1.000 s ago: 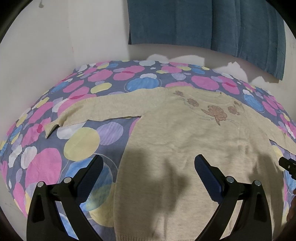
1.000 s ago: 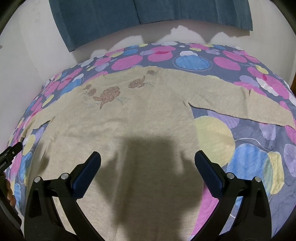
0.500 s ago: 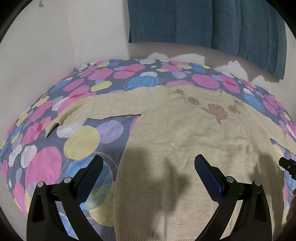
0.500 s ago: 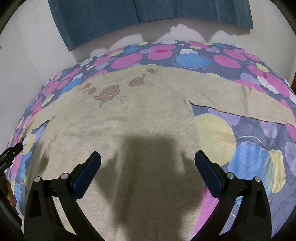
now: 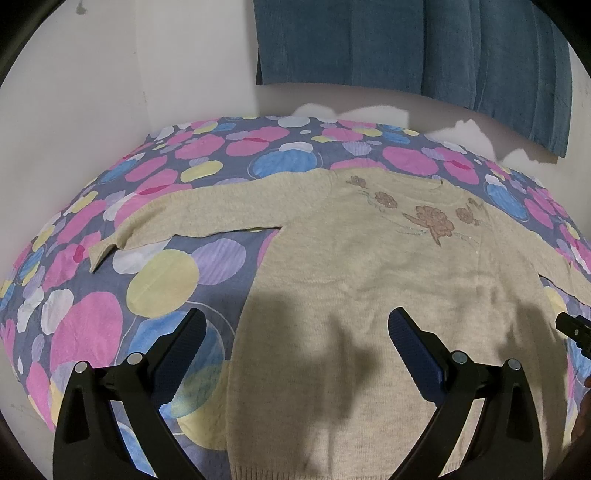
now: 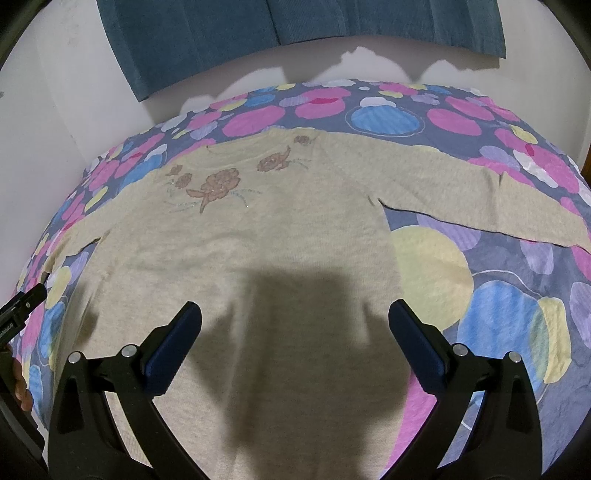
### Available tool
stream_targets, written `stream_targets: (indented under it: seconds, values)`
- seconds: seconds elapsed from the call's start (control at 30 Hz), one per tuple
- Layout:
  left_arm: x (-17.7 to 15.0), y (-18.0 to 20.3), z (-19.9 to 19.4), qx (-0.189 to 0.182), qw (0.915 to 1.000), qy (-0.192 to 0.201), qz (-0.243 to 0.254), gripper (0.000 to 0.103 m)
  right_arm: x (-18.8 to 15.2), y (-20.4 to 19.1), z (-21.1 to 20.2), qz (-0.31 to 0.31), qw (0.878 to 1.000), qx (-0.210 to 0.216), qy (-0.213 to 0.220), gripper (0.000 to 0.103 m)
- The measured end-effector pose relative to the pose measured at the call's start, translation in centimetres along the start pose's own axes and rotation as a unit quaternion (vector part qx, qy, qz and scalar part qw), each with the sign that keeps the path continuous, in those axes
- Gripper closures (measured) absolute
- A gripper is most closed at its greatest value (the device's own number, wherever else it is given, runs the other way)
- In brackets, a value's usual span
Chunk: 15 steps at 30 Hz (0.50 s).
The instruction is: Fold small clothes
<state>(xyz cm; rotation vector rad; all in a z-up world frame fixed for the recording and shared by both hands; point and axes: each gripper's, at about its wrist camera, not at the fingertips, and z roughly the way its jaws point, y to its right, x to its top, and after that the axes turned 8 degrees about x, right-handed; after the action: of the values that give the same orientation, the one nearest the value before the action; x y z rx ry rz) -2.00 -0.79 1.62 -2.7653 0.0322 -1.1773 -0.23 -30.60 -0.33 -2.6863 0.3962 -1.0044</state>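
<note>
A beige knit sweater (image 5: 369, 280) with brown flowers on the chest lies flat, front up, on a bed sheet printed with coloured circles (image 5: 92, 325); it also shows in the right wrist view (image 6: 258, 236). Both sleeves are spread out sideways. My left gripper (image 5: 295, 328) is open and empty above the sweater's lower left side. My right gripper (image 6: 295, 321) is open and empty above the sweater's lower right part. The other gripper's tip shows at the right edge of the left view (image 5: 576, 328).
White walls stand behind and to the left of the bed. A blue cloth (image 5: 424, 44) hangs on the back wall above the bed, also in the right wrist view (image 6: 258, 33). The bed's left edge (image 5: 22, 369) drops away.
Both views have pulled back and risen slightly from the sweater. The sweater has not moved and both grippers stay open.
</note>
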Motion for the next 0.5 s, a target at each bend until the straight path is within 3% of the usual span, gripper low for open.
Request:
stream_targets:
  seconds: [0.5]
  values:
    - [-0.28,0.22,0.15,0.000,1.0000,-0.001,0.003,0.005,-0.07,-0.15,0.12,0.001,1.000,0.000,-0.002,0.002]
